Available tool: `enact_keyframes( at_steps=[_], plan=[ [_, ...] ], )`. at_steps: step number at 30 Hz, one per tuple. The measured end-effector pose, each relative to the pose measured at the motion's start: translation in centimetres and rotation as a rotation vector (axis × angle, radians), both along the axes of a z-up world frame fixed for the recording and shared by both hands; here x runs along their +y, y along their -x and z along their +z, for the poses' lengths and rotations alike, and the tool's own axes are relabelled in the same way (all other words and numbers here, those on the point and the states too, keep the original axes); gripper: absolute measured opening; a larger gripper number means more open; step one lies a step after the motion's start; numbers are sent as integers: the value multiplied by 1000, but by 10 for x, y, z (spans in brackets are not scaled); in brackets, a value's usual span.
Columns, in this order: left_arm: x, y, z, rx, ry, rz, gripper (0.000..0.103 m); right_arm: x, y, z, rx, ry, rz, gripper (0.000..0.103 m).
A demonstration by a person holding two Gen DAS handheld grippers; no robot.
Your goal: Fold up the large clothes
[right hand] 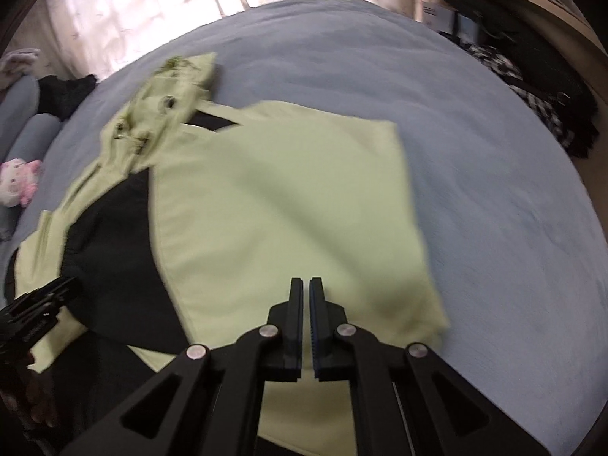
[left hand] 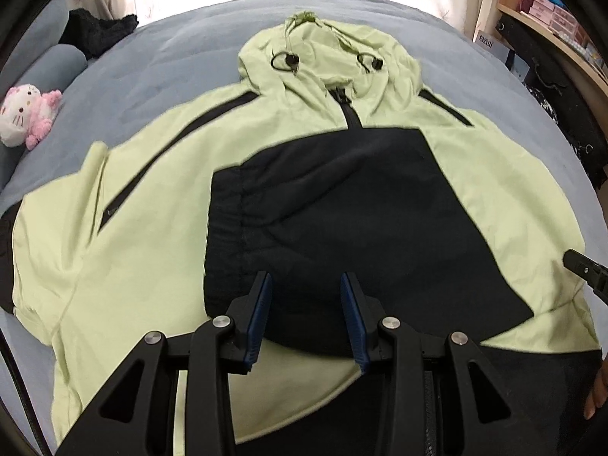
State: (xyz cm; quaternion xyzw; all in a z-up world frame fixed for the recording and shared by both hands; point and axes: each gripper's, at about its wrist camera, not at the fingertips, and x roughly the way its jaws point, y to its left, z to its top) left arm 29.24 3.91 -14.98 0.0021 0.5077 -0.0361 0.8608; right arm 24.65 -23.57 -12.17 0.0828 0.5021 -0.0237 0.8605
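Note:
A light green and black hooded jacket (left hand: 152, 209) lies front up on a blue-grey bed (left hand: 171, 60), hood (left hand: 323, 53) at the far end. A black sleeve part (left hand: 342, 197) is folded across its chest. My left gripper (left hand: 307, 285) hovers over the near end of that black part, its jaws apart with nothing pinched between the blue pads. In the right wrist view the jacket (right hand: 285, 197) shows a flat green panel folded inward. My right gripper (right hand: 306, 285) is shut above that panel's near edge, holding nothing. Each gripper shows at the edge of the other's view: right (left hand: 585, 277), left (right hand: 38, 304).
A pink and white plush toy (left hand: 26, 114) and a black garment (left hand: 102, 30) lie at the bed's far left. Wooden shelves (left hand: 551, 26) and dark bags (left hand: 562, 87) stand along the right. Bare bedcover (right hand: 475, 152) stretches to the jacket's right. A person's hand (left hand: 598, 391) shows at the lower right.

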Motion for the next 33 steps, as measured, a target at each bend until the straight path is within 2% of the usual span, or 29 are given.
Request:
enact_keyframes(
  at_steps=[4, 9, 14, 16, 20, 23, 26, 27, 31, 33],
  plan=[
    [4, -14, 5, -14, 16, 27, 36, 28, -22, 4, -15, -33, 64, 3],
    [12, -39, 9, -41, 78, 83, 36, 70, -57, 8, -50, -69, 159, 3],
    [16, -64, -1, -38, 107, 132, 36, 90, -89, -7, -44, -84, 209, 3],
    [18, -73, -9, -29, 104, 142, 36, 88, -102, -17, -31, -59, 210, 3],
    [17, -82, -20, -36, 95, 133, 36, 55, -117, -32, -25, 40, 154, 0],
    [14, -84, -22, -49, 75, 111, 36, 10, -117, -32, -34, 6, 124, 0],
    [12, -86, -24, -55, 56, 100, 36, -33, -113, -28, -47, 221, 8, 0],
    [11, -87, -24, -56, 51, 98, 36, -50, -113, -31, -33, 242, -27, 0],
    [7, -85, -25, -70, 21, 95, 37, -102, -108, -43, 14, 151, -118, 0],
    [5, -86, -25, -73, 8, 94, 38, -104, -107, -41, 14, 147, -117, 0]
  ],
)
